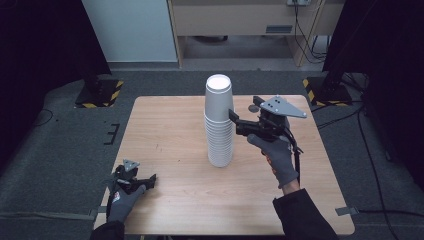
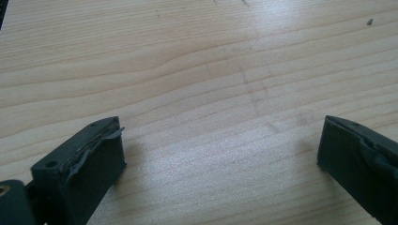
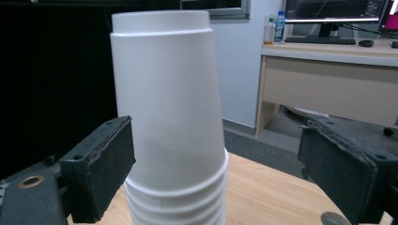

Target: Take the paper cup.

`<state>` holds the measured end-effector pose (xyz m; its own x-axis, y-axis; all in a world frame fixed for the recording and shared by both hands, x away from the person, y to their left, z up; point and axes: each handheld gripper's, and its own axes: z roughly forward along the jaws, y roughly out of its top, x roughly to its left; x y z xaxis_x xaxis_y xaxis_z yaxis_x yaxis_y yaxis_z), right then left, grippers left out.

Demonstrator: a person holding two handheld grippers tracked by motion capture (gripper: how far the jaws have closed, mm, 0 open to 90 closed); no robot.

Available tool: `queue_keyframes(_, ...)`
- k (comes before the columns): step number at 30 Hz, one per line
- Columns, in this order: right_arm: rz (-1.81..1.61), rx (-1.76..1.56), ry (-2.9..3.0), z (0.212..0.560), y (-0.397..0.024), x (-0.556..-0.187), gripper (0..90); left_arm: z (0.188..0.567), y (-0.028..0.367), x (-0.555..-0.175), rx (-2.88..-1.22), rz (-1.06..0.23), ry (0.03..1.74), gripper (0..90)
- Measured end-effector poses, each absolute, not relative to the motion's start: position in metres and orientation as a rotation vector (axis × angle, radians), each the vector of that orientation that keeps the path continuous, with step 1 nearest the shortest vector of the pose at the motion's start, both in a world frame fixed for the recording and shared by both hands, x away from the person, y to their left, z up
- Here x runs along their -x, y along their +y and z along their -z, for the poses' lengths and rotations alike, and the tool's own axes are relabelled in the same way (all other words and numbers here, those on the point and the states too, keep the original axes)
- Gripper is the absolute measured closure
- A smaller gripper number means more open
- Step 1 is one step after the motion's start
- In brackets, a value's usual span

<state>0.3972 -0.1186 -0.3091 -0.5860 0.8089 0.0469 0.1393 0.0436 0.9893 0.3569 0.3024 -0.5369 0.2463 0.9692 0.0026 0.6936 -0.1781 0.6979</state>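
Observation:
A tall stack of upside-down white paper cups (image 1: pixel 219 122) stands at the middle of the wooden table (image 1: pixel 170 130). My right gripper (image 1: pixel 234 119) is held level against the stack's right side, about halfway up. In the right gripper view the top cup (image 3: pixel 166 108) rises between the wide-apart jaws, nearer the left one, and neither jaw touches it; that gripper (image 3: pixel 218 154) is open. My left gripper (image 1: pixel 151 179) lies low near the table's front left corner. It is open (image 2: pixel 220 145), with bare wood (image 2: pixel 211 70) between its jaws.
A light wooden desk (image 1: pixel 240 20) and a white panel (image 1: pixel 132 30) stand beyond the table. Stand bases with yellow-black tape (image 1: pixel 100 92) (image 1: pixel 325 90) sit on the grey floor at both far corners. Cables (image 1: pixel 370 150) run along the right.

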Motion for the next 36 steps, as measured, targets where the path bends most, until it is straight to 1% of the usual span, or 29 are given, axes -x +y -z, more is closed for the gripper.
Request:
queue_keyframes(10, -1.611, -0.937, 1.807, 0.303, -0.095, -0.410, 11.3, 0.537, 0.302, -0.357, -1.945, -0.617, 1.511, 0.1)
queue_keyframes(19, -1.593, -0.943, 1.826, 0.308, -0.073, -0.423, 11.2, 0.537, 0.302, -0.357, -1.944, -0.618, 1.513, 0.0)
queue_keyframes(29, -1.567, -0.968, 1.843, 0.317, -0.061, -0.435, 11.1, 0.537, 0.302, -0.357, -1.944, -0.618, 1.513, 0.0)
queue_keyframes(36, -1.566, -0.974, 1.832, 0.318, -0.058, -0.437, 14.1, 0.537, 0.302, -0.357, -1.944, -0.618, 1.513, 0.0)
